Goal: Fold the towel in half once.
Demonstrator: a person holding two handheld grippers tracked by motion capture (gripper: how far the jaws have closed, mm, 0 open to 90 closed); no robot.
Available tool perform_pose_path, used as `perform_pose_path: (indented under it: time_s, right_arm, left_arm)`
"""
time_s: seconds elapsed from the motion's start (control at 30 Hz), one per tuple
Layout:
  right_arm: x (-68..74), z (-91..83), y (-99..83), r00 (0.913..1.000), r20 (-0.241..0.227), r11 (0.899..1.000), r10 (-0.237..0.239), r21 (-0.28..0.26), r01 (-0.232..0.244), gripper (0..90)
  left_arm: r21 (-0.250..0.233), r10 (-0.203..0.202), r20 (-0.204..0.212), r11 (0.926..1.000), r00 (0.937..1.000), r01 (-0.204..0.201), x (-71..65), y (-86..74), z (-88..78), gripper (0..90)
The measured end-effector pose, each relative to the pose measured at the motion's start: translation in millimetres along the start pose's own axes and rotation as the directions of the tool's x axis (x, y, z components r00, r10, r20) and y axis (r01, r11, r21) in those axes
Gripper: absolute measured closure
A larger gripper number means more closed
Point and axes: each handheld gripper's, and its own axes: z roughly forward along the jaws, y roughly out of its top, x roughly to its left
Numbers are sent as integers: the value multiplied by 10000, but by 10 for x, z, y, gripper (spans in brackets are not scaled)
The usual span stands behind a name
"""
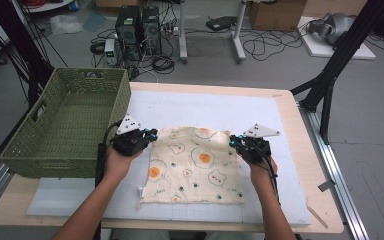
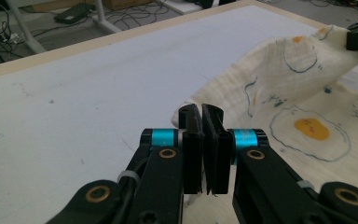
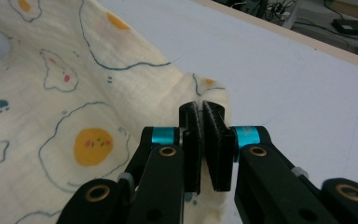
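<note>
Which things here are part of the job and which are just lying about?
In the job: cloth, its far corners pinched by the left gripper and right gripper.
Lying about: green basket, computer towers, cardboard box.

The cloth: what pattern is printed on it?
Cream cloth with fried eggs and little bears; the right gripper view shows it best.

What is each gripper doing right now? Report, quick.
Left gripper: shut on a far corner of the cloth.
Right gripper: shut on the other far corner.

High overhead view plus two close finger-mounted views, all sharing the cloth.
</note>
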Motion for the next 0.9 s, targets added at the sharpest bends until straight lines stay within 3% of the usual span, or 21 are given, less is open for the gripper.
perform_pose_path:
  time_s: [0.13, 0.37, 0.6, 0.9]
  right_arm:
    - [62, -95, -81, 10000, -8, 10000, -73, 16, 73, 861]
    - [147, -223, -232, 9999, -77, 9999, -122, 40, 123, 861]
    - [305, -420, -414, 9988, -387, 9995, -300, 47, 302, 860]
    - [420, -573, -532, 9955, -764, 9981, -565, 186, 580, 856]
  left_arm:
    - [1, 150, 114, 9999, 9998, -150, -76, -83, -72, 862]
    - [4, -35, 415, 10000, 9991, 35, -114, -207, -153, 861]
    - [0, 4, 942, 10000, 9956, -4, -245, -362, -323, 862]
    - [256, 47, 1172, 9996, 9931, -77, -337, -527, -437, 862]
